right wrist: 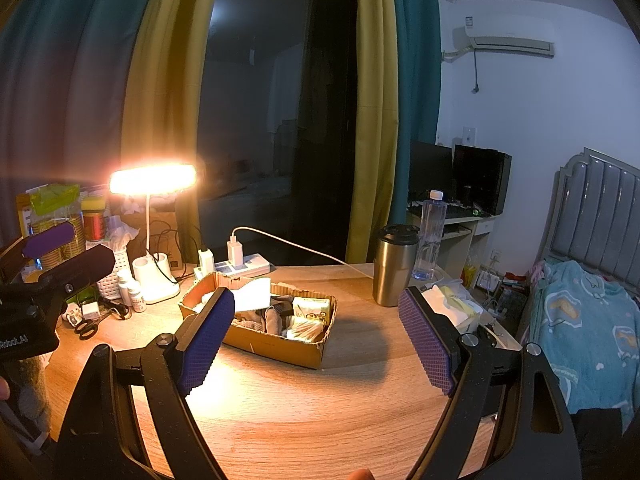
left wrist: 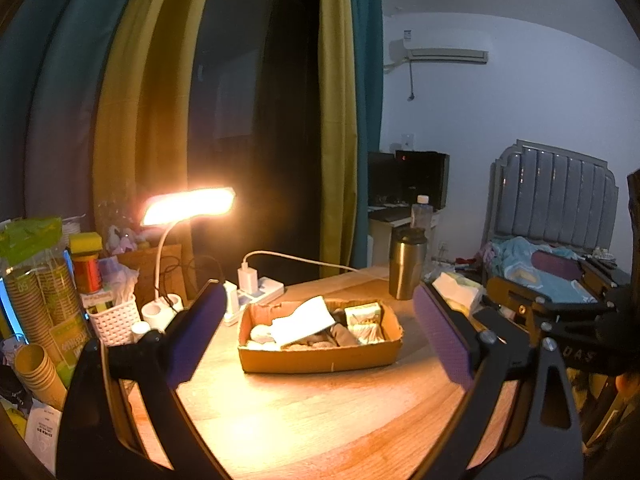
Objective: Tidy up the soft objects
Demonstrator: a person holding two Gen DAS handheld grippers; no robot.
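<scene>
A shallow cardboard box [left wrist: 320, 360] sits on the wooden table [left wrist: 320, 420]. It holds a white folded cloth [left wrist: 304, 320], grey socks [left wrist: 344, 334], a pale round item and small yellow-green packets [left wrist: 362, 314]. My left gripper [left wrist: 320, 336] is open and empty, held above the table just in front of the box. In the right wrist view the box [right wrist: 276, 346] lies ahead and slightly left. My right gripper [right wrist: 316, 338] is open and empty, near the box's front right corner. The left gripper's fingers [right wrist: 52, 236] show at the far left.
A lit desk lamp [right wrist: 154, 178] stands behind a power strip [right wrist: 240, 266] with a cable. A steel tumbler [right wrist: 394, 266], a water bottle [right wrist: 430, 236] and a tissue pack [right wrist: 452, 306] stand right. Paper cups [left wrist: 44, 300], a white basket [left wrist: 114, 318] and scissors [right wrist: 86, 328] crowd the left. A bed [right wrist: 588, 320] lies right.
</scene>
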